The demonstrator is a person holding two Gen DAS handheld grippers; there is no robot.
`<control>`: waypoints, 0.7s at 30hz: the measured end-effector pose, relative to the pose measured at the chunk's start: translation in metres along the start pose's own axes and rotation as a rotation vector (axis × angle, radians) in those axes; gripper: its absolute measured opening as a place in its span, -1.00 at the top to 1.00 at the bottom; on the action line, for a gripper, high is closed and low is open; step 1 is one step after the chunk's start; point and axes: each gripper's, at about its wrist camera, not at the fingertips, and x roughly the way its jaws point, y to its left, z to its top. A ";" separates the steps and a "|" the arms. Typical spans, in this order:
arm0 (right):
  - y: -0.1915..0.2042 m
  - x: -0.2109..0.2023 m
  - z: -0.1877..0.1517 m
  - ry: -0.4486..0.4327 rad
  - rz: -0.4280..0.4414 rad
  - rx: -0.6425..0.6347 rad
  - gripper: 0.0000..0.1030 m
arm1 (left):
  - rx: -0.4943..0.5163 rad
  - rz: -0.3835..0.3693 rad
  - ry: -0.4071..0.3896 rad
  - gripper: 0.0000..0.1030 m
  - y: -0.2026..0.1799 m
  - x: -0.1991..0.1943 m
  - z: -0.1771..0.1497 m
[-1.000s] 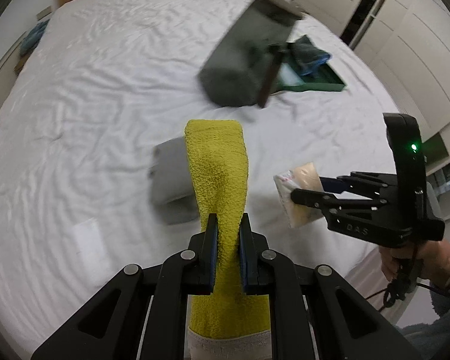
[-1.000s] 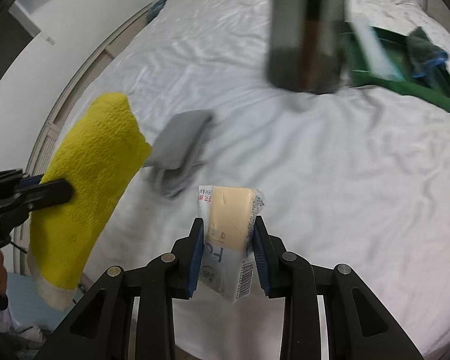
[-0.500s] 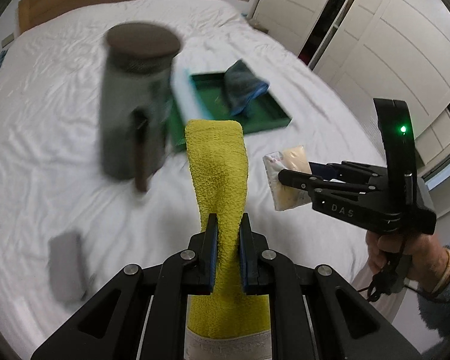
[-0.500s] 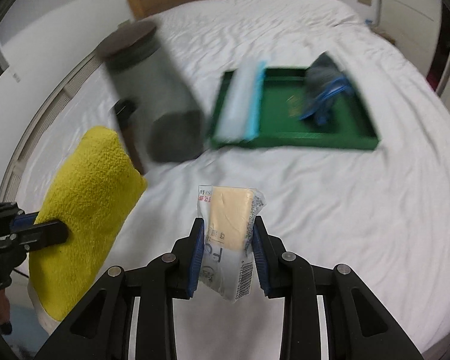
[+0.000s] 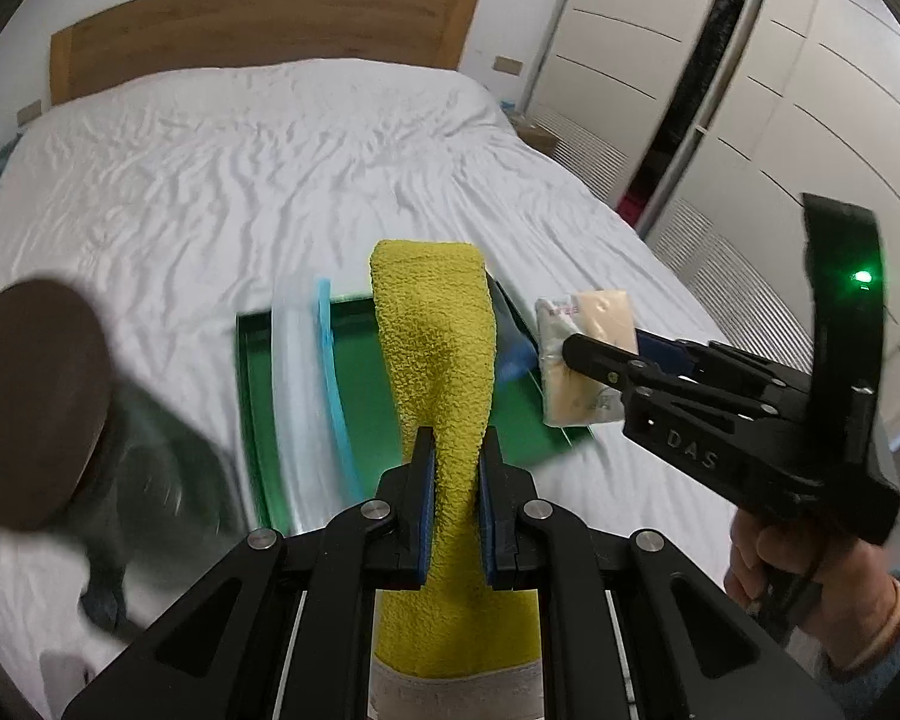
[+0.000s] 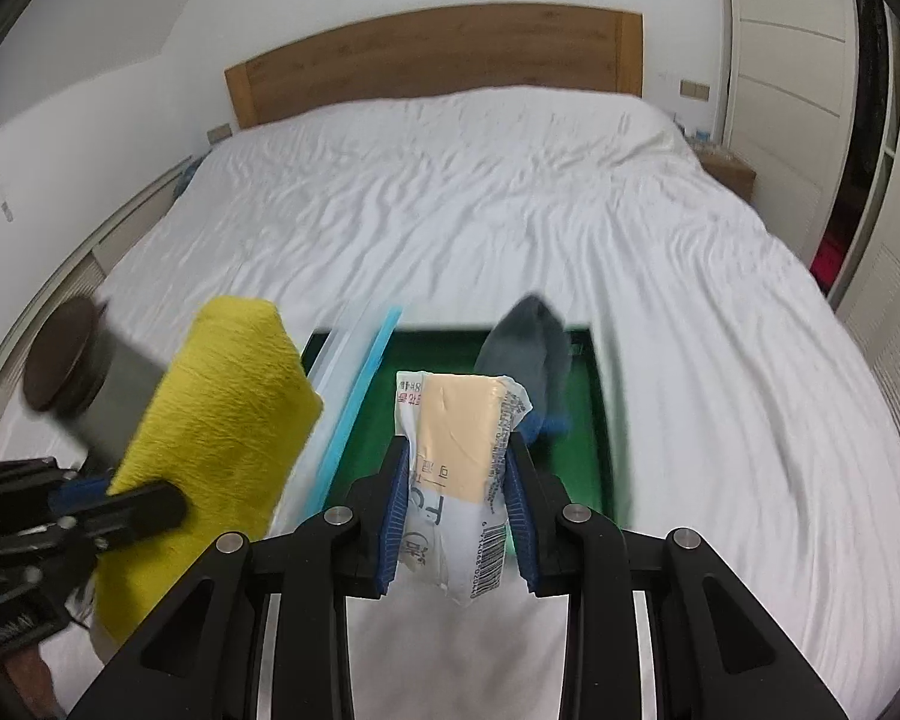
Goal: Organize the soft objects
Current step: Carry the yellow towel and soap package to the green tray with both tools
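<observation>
My left gripper (image 5: 455,468) is shut on a folded yellow towel (image 5: 435,354), which stands up between its pads above the green tray (image 5: 366,396). My right gripper (image 6: 457,477) is shut on a wrapped beige sponge (image 6: 459,438) and hangs over the same green tray (image 6: 432,360). In the left wrist view the right gripper (image 5: 576,348) with the sponge (image 5: 588,360) is to the right of the towel. In the right wrist view the yellow towel (image 6: 222,420) is at the left. A dark grey and blue cloth (image 6: 531,360) lies in the tray.
A white and blue folded item (image 5: 306,396) leans on the tray's left side. A grey canister with a brown lid (image 5: 36,414) stands left of the tray on the white bed (image 5: 270,168). A wooden headboard (image 6: 432,60) and white wardrobes (image 5: 750,90) border the bed.
Both grippers have swept across the bed with their loads, from the grey cloth and canister to above the green tray. The headboard has come into view. Neither grip has altered.
</observation>
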 end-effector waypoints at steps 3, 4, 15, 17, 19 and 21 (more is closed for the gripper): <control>-0.007 0.030 0.007 -0.020 0.005 -0.007 0.43 | -0.011 0.036 -0.020 0.82 0.003 0.022 0.014; -0.008 0.038 0.008 -0.021 0.005 -0.014 0.43 | -0.019 0.044 -0.022 0.82 0.002 0.031 0.016; -0.029 0.124 0.005 0.014 -0.002 -0.032 0.43 | -0.037 0.143 0.000 0.82 0.008 0.105 0.036; -0.033 0.134 0.010 0.020 -0.003 -0.030 0.43 | -0.038 0.150 0.007 0.82 0.009 0.111 0.035; -0.036 0.136 0.009 0.023 -0.003 -0.026 0.43 | -0.034 0.159 0.012 0.82 0.009 0.116 0.034; -0.039 0.139 0.008 0.026 -0.005 -0.026 0.43 | -0.033 0.164 0.017 0.82 0.010 0.119 0.033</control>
